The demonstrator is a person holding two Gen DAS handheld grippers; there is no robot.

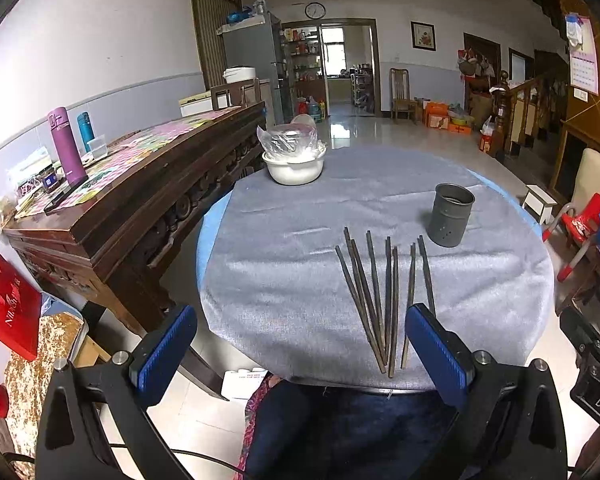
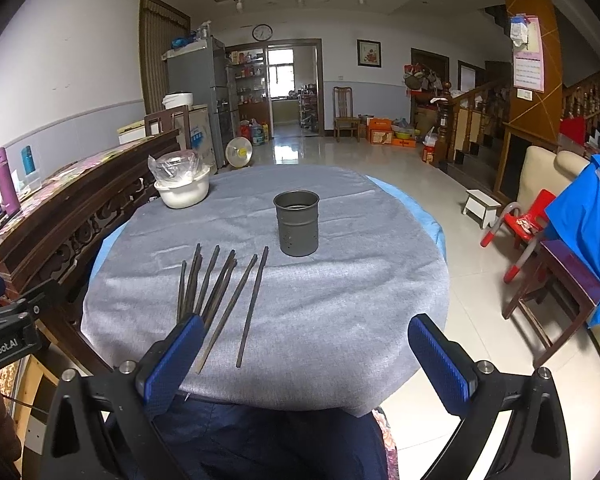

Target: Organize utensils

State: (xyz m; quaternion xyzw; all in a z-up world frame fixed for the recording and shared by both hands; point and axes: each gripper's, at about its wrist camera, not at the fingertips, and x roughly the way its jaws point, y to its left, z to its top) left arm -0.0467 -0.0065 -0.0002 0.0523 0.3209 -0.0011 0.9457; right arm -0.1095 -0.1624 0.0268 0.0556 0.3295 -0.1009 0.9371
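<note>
Both tongs, left (image 1: 300,350) and right (image 2: 306,354), stand apart and empty at the near bench edge. The dark slender wooden chopsticks (image 1: 380,300) lie ahead, long axes pointing away, nearer the left tongs. The grey metal cylindrical holder (image 2: 297,222) stands upright beyond.

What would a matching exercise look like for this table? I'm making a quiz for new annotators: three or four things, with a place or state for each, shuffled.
Things:
1. chopsticks
2. cup
3. bowl
4. left gripper

States:
A. standing upright on the cloth, nothing visible inside
B. open, holding nothing
C. lying loose and fanned out near the table's front edge
D. at the far edge, with a plastic bag in it

Pairs: 1-C, 2-A, 3-D, 4-B
</note>
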